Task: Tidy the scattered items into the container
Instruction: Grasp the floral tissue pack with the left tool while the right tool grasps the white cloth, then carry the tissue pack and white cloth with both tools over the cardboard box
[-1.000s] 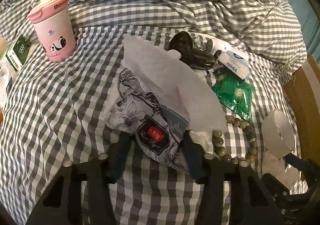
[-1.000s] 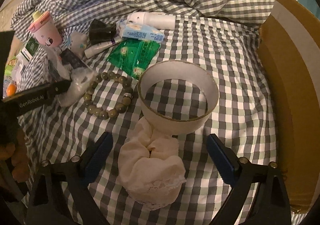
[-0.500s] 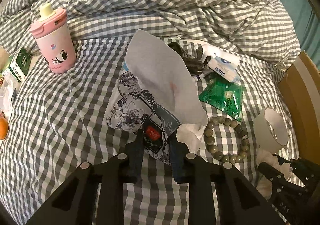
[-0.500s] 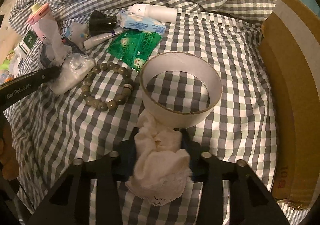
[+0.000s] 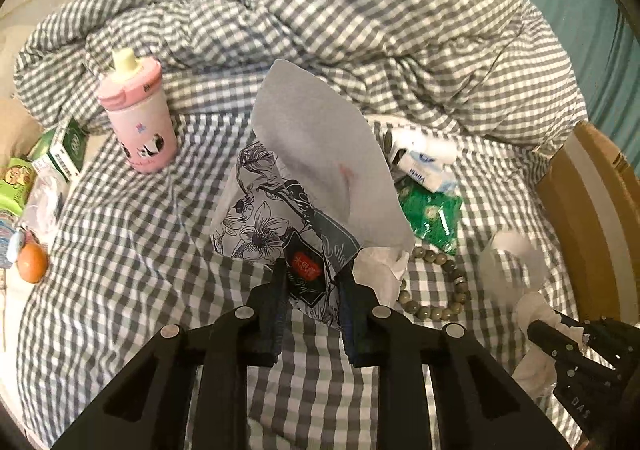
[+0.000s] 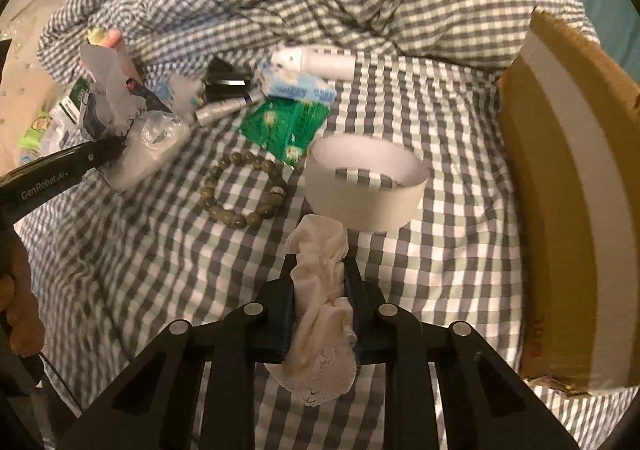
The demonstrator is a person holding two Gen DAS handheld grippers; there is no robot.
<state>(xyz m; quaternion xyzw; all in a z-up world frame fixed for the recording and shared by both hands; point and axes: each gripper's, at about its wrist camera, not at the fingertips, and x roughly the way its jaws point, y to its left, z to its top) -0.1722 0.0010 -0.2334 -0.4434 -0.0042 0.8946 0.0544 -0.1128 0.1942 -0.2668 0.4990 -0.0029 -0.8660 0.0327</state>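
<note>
My left gripper (image 5: 314, 270) is shut on a floral tissue pack (image 5: 266, 218) with a white tissue sticking up, lifted off the checked bed. My right gripper (image 6: 320, 270) is shut on a cream lace sock (image 6: 324, 310) and holds it above the bed. The cardboard box (image 6: 568, 202) stands at the right; its edge also shows in the left wrist view (image 5: 596, 210). A tape roll (image 6: 366, 186), a bead bracelet (image 6: 244, 190), a green packet (image 6: 286, 126), a blue tissue pack (image 6: 298, 86) and a white bottle (image 6: 320, 60) lie on the bed.
A pink panda cup (image 5: 138, 114), a green box (image 5: 64, 150), small packets and an orange ball (image 5: 32, 262) lie at the left. A rumpled checked duvet (image 5: 320, 30) is heaped at the back. The left gripper arm (image 6: 52, 174) shows at the left in the right wrist view.
Both grippers closed from open: the left on the tissue pack, the right on the sock. Both have lifted their items up off the bed.
</note>
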